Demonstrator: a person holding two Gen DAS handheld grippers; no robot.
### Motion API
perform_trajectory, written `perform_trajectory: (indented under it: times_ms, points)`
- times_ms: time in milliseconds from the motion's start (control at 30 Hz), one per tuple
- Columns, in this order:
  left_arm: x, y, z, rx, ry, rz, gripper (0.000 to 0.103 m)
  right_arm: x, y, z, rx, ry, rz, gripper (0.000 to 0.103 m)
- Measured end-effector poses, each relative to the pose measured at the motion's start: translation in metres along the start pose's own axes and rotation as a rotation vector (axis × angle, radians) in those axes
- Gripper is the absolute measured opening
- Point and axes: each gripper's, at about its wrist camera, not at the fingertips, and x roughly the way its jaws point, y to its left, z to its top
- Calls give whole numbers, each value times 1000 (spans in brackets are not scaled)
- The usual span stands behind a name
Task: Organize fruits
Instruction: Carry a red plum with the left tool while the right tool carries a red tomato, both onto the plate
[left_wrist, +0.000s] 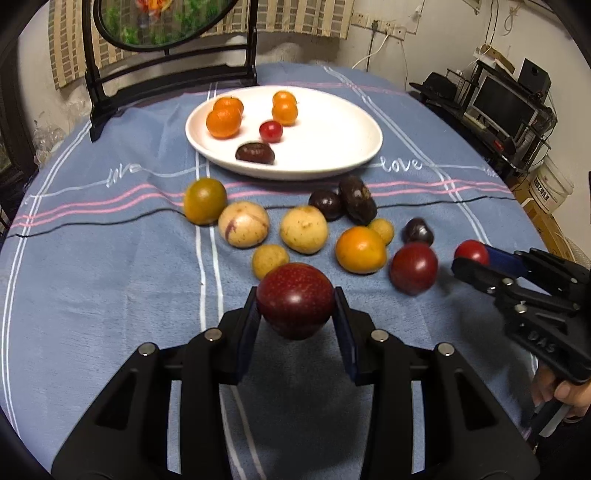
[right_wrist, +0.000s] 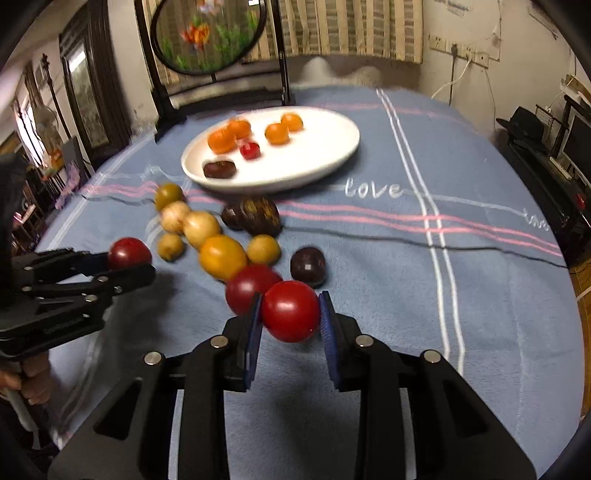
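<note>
On the white plate (left_wrist: 332, 162) lie six fruits; both tongs (left_wrist: 295, 306) (right_wrist: 290, 312) clamp red fruits.

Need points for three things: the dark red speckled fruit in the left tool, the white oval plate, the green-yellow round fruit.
dark red speckled fruit (left_wrist: 295, 295), left wrist view, centre of its front face.
white oval plate (left_wrist: 332, 147), left wrist view, bare inner surface right of the fruits.
green-yellow round fruit (left_wrist: 205, 200), left wrist view, middle of its skin.
</note>
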Motion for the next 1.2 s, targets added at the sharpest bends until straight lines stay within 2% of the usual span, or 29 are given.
perform_trajectory:
  times_ms: [233, 433, 800, 1133, 1200]
  points:
    - [-23, 2, 24, 24, -63, -7, 39, -29, 10, 27, -20, -114, 45, 31]
    - [-20, 7, 59, 35, -108, 17, 39, -16, 26, 65, -72, -164, 48, 31]
    - [40, 36, 108, -14, -62, 56, 39, 63, 25, 114, -91, -87, 26, 30]
    - [78, 46, 127, -36, -28, 61, 40, 109, 30, 128, -155, -25, -15, 31]
    - [80, 46, 129, -45, -26, 57, 42, 114, 31, 128, -159, -13, -25, 38]
